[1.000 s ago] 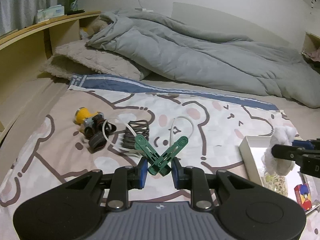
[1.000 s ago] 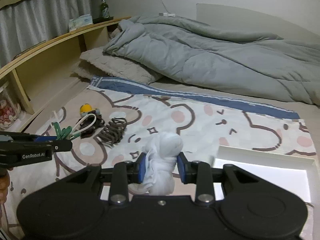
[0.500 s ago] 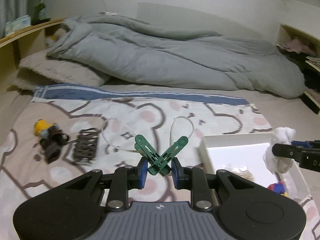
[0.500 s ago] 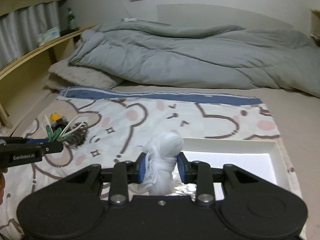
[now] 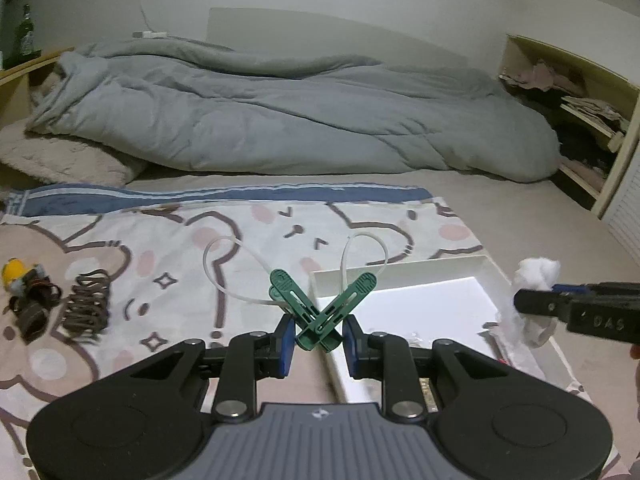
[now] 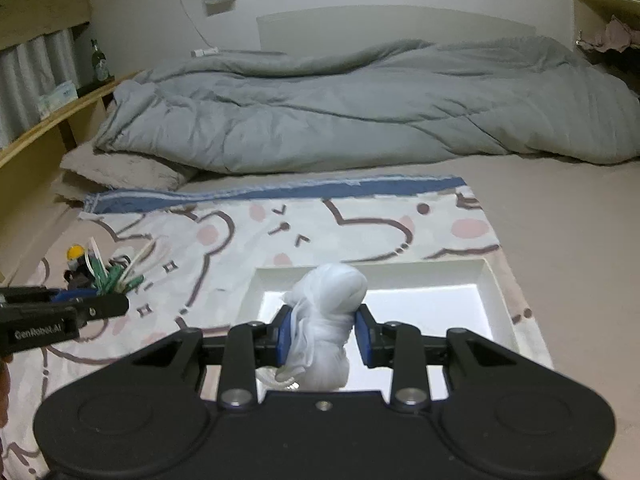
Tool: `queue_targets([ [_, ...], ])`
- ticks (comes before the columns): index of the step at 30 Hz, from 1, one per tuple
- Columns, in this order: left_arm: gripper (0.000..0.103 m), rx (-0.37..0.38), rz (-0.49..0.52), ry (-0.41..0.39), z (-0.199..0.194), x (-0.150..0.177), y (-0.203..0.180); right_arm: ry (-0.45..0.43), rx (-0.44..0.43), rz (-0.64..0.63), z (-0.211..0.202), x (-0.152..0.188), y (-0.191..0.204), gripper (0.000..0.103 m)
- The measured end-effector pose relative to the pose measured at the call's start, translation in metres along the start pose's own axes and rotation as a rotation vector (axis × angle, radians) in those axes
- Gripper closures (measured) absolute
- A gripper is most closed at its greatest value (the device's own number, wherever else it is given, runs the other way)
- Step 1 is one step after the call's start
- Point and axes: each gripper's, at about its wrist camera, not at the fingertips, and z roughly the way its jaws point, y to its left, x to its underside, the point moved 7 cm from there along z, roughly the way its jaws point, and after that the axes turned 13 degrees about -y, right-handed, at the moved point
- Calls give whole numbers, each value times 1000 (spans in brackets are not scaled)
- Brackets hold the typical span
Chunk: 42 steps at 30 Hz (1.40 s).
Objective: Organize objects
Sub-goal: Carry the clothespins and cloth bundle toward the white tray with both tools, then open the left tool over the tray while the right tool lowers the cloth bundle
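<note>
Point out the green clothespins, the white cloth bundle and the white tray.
green clothespins point(image 5: 320, 316), left wrist view, where the two cross.
white cloth bundle point(image 6: 332, 320), right wrist view, its middle.
white tray point(image 6: 494, 292), right wrist view, right wall.

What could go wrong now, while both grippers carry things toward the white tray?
1. The left gripper pinches the green clips only at their crossed ends; they may twist out and fall short of the white tray.
2. Their white loops could catch on the tray rim.
3. The white cloth bundle in the right gripper may cling to the pads on release.
</note>
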Motion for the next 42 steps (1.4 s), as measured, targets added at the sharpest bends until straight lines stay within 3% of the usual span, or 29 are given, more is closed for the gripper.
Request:
queue_targets([
  [12,76,96,-3,8,19,6,-35,149,-27,-47,10,37,-19,69],
  [20,76,188,84,31,32,20,-67,300,-31,-114,26,71,-28,69],
  [25,76,235,60,58,44,25,-79,359,-55,-118,31,89,-28,69],
  [34,76,311,29,74,65,31,-110,416,-54,-136,34,101,-27,55],
  [42,76,368,16,120,88,44,-129,366,-55,-121,17,85,-39,52],
])
